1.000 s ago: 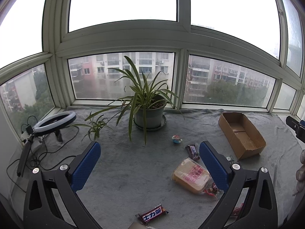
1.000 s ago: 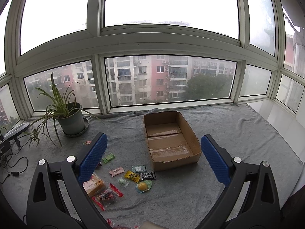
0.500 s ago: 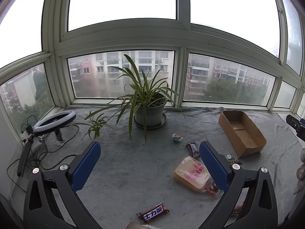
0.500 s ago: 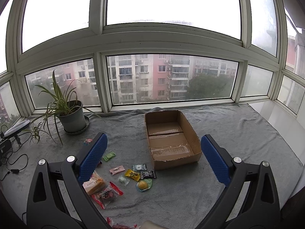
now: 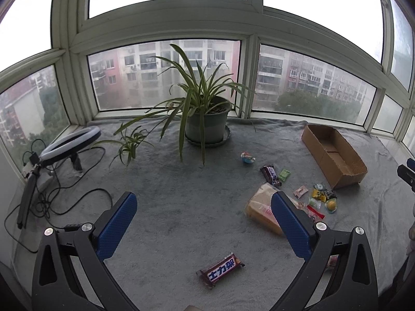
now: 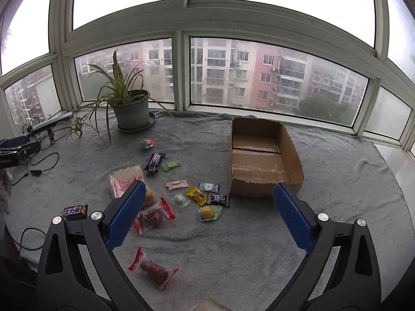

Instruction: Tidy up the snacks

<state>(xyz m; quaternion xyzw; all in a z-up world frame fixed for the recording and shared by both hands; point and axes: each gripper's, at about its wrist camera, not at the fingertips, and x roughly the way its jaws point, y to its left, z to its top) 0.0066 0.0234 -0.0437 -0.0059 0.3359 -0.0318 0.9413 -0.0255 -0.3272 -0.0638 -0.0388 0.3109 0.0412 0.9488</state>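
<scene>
Several snack packets lie scattered on a grey blanket. An empty open cardboard box (image 6: 262,158) stands behind them; it also shows in the left wrist view (image 5: 334,153). My left gripper (image 5: 203,217) is open and empty, above a brown Snickers bar (image 5: 220,269) and beside a large bread packet (image 5: 262,212). My right gripper (image 6: 207,217) is open and empty, above a yellow jelly cup (image 6: 207,212), a red-edged packet (image 6: 153,215) and a sausage packet (image 6: 153,272).
A potted spider plant (image 5: 205,121) stands at the back by the windows. A ring light (image 5: 70,142) and cables (image 5: 62,197) lie at the left. The blanket (image 6: 337,181) ends near a white sill at the right.
Both grippers have dropped lower and closer to the blanket, so the snacks look nearer. The right view has shifted left toward the snack pile. Both stay open.
</scene>
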